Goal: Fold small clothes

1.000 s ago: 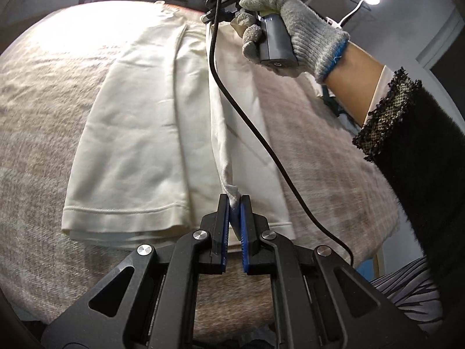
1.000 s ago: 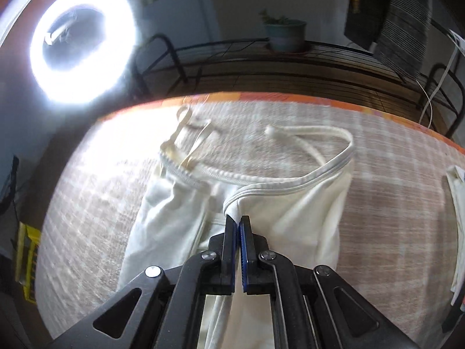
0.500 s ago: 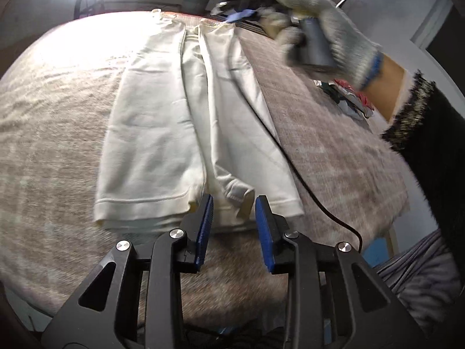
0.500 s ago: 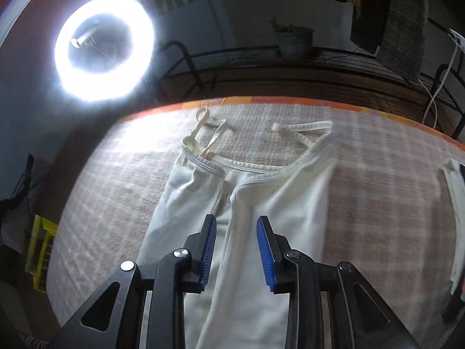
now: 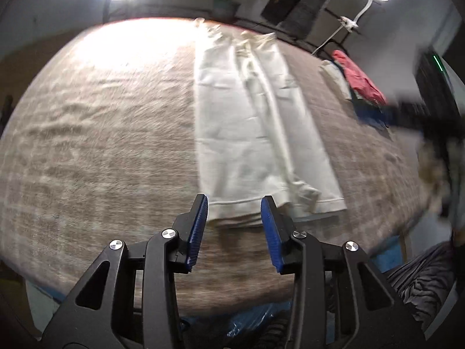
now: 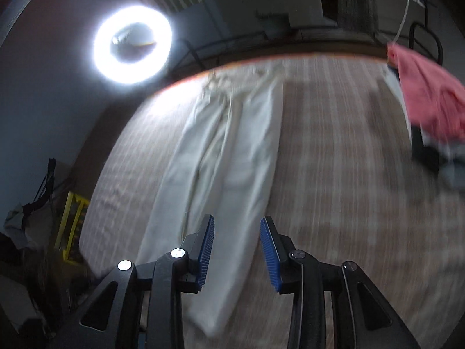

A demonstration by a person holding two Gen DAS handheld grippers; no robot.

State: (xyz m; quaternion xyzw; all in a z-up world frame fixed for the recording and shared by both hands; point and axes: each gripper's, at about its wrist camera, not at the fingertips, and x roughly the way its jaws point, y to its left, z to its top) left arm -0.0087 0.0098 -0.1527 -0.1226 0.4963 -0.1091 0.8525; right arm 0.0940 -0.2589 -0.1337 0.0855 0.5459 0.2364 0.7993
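Both grippers, left (image 5: 234,212) and right (image 6: 237,232), have just let go: jaws part-open and widening, nothing between them. The white garment (image 5: 250,128) lies folded lengthwise on the table (image 5: 101,145), ready for its next fold.

No readable text, labels, brand names, numbers or signs appear in either camera view.

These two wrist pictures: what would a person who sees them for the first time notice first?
First the long cream garment, folded lengthwise and lying flat down the middle of the checked table cover. Then the bright ring light glaring behind the table's far left edge, and a pink cloth on a small pile at the far right. In front, the left gripper and the right gripper are opening, with nothing held between their blue pads.
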